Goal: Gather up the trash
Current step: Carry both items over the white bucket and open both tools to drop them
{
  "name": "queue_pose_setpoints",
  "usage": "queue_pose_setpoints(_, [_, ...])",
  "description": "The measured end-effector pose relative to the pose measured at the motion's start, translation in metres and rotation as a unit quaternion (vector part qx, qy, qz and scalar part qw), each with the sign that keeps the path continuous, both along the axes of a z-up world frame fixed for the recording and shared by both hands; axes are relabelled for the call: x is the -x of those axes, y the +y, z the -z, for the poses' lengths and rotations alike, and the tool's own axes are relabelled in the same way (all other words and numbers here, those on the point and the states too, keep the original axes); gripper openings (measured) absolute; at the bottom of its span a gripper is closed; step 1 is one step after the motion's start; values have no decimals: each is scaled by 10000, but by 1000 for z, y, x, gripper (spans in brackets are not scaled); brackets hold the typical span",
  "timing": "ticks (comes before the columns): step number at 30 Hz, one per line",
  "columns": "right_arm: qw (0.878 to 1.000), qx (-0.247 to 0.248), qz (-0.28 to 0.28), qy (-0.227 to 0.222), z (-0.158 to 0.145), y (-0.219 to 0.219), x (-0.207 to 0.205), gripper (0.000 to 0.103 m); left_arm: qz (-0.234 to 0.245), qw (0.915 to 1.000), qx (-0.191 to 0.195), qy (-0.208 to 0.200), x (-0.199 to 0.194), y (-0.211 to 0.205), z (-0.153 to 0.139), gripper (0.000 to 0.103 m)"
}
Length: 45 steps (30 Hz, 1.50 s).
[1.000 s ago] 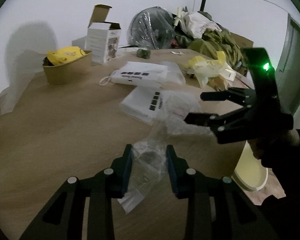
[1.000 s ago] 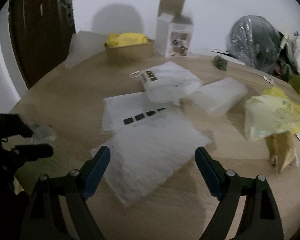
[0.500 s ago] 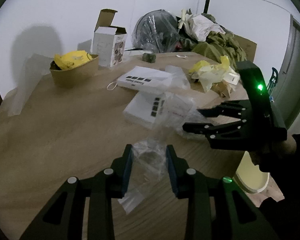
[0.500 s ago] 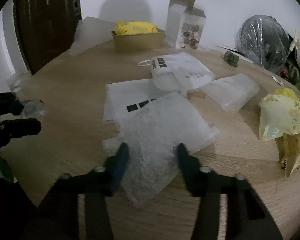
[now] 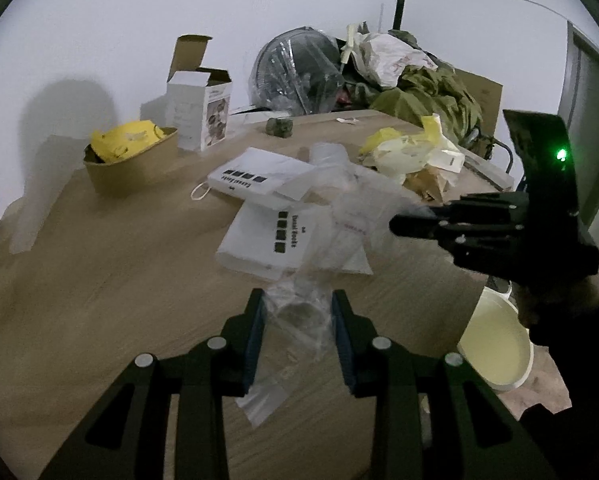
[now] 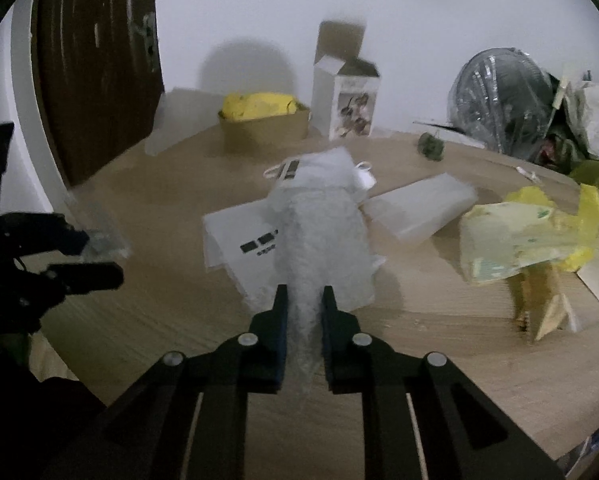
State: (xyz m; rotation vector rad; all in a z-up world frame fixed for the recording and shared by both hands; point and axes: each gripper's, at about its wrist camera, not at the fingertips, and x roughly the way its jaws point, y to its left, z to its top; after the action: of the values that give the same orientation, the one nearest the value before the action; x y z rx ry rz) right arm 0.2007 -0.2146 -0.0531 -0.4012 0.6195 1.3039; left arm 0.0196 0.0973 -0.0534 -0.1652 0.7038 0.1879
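The left gripper (image 5: 297, 320) is closed on a crumpled clear plastic bag (image 5: 299, 312), its jaws partly apart around it, above the tabletop (image 5: 99, 280). A bubble-wrap sheet (image 6: 319, 236) is pinched between the nearly closed jaws of the right gripper (image 6: 302, 320). White packets (image 5: 267, 236) lie just ahead; a brown bowl (image 5: 131, 168), an opened carton (image 5: 199, 116) and yellow bags (image 6: 519, 236) are ranged behind. A cream bin (image 5: 495, 352) is seen beyond the tabletop's right edge.

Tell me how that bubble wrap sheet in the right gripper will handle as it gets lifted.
The bubble wrap sheet is bunched narrow between the right gripper jaws, so it is probably soft and compressible. It drapes rather than holds flat, so expect it to flop. It looks thin and airy, likely very light.
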Motion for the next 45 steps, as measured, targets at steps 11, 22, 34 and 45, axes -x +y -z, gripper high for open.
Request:
queue_pose_setpoints(11, [9991, -195, 380, -13, -11, -50, -22, 13, 350, 9993, -120, -112, -24, -29, -8, 33])
queue_pose_setpoints(22, [9973, -365, 637, 72, -13, -90, -41, 13, 695, 9969, -320, -190, -44, -56, -17, 33])
queue_pose_setpoints(34, [9919, -394, 1204, 46, -26, -138, -64, 13, 1421, 9887, -339, -330, -85, -96, -34, 33])
queue_pose_setpoints(45, [9815, -173, 1905, 112, -19, -188, -73, 13, 2066, 9777, -214, -324, -113, -125, -36, 34])
